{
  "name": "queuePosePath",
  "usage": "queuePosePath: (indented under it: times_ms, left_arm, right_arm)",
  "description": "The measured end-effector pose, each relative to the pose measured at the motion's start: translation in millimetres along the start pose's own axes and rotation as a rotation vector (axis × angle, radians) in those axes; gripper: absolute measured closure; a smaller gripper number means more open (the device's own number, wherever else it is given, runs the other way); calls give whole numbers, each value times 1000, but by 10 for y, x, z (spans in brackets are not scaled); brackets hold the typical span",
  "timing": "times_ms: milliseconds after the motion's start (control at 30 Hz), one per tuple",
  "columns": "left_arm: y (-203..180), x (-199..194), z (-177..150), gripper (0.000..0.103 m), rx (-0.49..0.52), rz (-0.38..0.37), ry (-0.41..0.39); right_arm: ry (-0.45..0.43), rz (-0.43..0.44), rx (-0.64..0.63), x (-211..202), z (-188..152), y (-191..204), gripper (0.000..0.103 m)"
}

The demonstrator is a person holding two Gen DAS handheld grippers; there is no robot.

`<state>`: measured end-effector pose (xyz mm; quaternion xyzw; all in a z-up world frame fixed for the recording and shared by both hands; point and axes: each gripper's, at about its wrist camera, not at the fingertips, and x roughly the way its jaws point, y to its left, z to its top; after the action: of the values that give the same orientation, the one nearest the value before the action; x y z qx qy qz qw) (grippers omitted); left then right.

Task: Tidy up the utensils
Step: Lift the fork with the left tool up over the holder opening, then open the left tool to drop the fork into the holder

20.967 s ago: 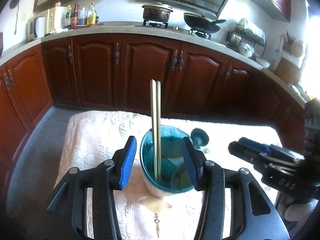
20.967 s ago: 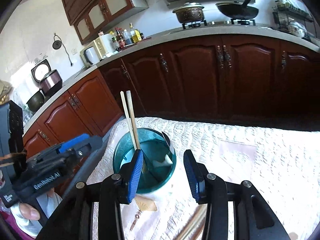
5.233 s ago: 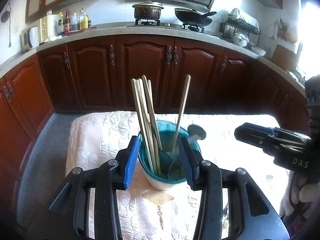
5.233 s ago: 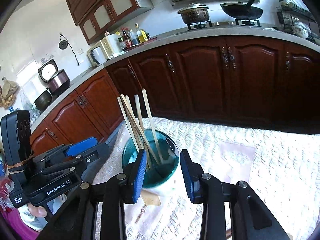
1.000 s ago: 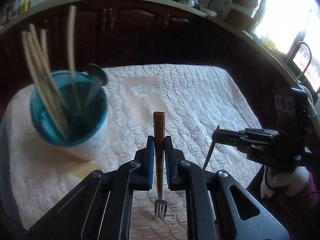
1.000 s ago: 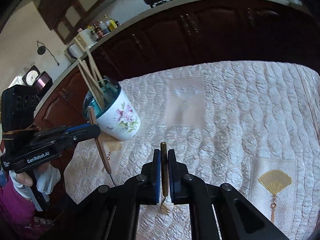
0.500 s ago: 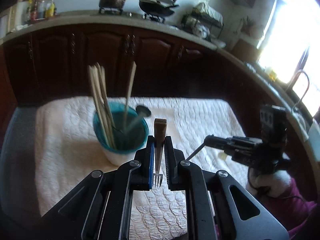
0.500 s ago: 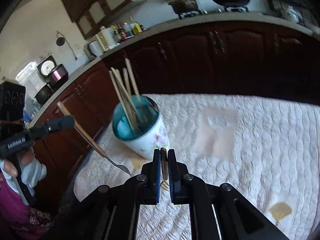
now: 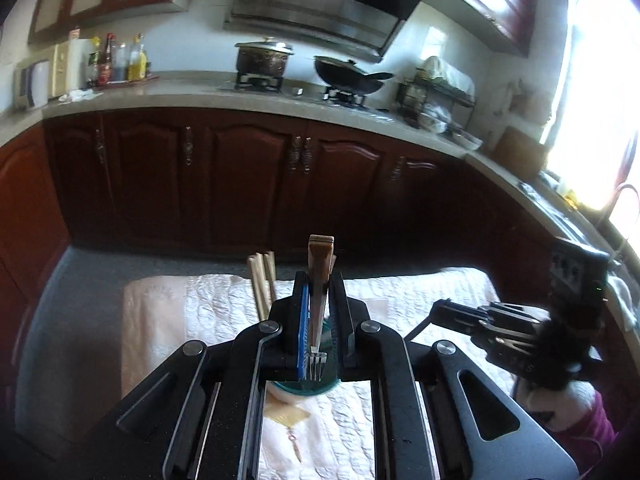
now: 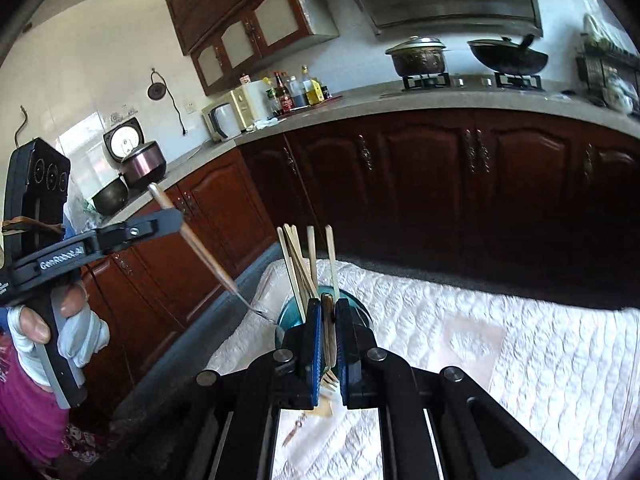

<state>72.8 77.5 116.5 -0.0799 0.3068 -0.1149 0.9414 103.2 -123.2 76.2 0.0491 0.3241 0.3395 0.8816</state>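
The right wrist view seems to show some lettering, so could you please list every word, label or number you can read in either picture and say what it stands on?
"GenRobot.AI": white lettering along the side of the left gripper, legible though a little blurred.
Small white print lower on that gripper's body: too small to read.
Labels on the bottles on the counter: too blurred to read.
Face of the rice cooker: no legible markings.
Left wrist view: no readable text.

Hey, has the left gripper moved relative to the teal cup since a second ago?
Yes. The left gripper, clamping a fork, has come from right of the cup to directly over it.
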Motion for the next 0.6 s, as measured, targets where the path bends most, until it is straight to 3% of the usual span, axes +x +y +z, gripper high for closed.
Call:
queuePosePath:
  times_ms: [133,600]
  left_arm:
    - [97,265,-62,95,5,62,18]
    - [208,796,-306,95,-16,88,111]
  right_arm:
    - [24,-12,-25,240,60,68,97]
    - [160,-17,13,895,-97,-90,97]
